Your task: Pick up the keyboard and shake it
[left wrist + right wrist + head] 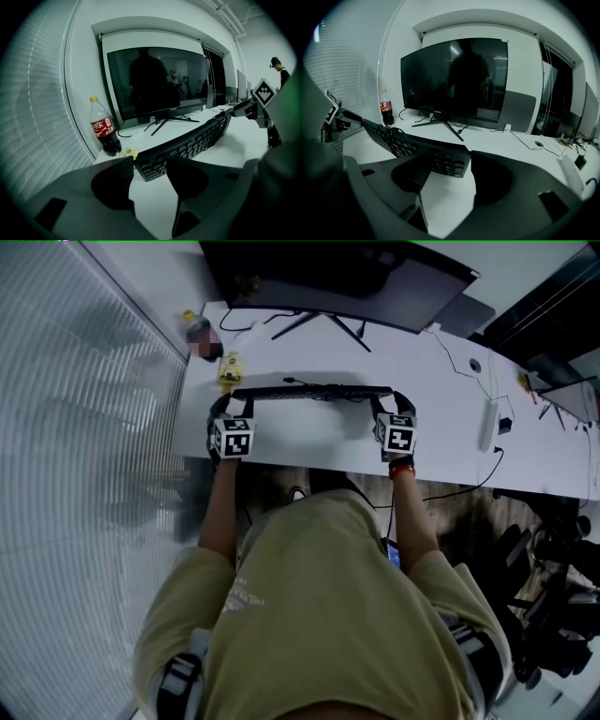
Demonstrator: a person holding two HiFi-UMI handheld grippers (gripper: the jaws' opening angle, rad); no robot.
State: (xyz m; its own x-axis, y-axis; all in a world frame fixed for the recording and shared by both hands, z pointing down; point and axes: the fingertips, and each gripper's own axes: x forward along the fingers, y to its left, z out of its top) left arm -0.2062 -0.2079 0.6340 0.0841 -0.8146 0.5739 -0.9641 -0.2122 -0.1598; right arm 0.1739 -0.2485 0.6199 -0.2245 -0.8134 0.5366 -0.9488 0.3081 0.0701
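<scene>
A black keyboard [314, 393] hangs above the white desk [309, 442], tipped up on its long edge and thin from the head view. My left gripper [232, 407] holds its left end and my right gripper [392, 401] its right end. In the left gripper view the keyboard [197, 140] runs off to the right, keys showing, and the left gripper [151, 164] has its jaws closed on the near corner. In the right gripper view the keyboard [389, 136] stretches left with its cable looped on it, and the right gripper [450, 159] clamps the number-pad end.
A large dark monitor [347, 277] on a thin-legged stand is just behind the keyboard. A cola bottle [199, 334] and a yellow packet [230, 369] sit at the desk's back left, near the window blinds. A white power strip [486, 425] and cables lie to the right.
</scene>
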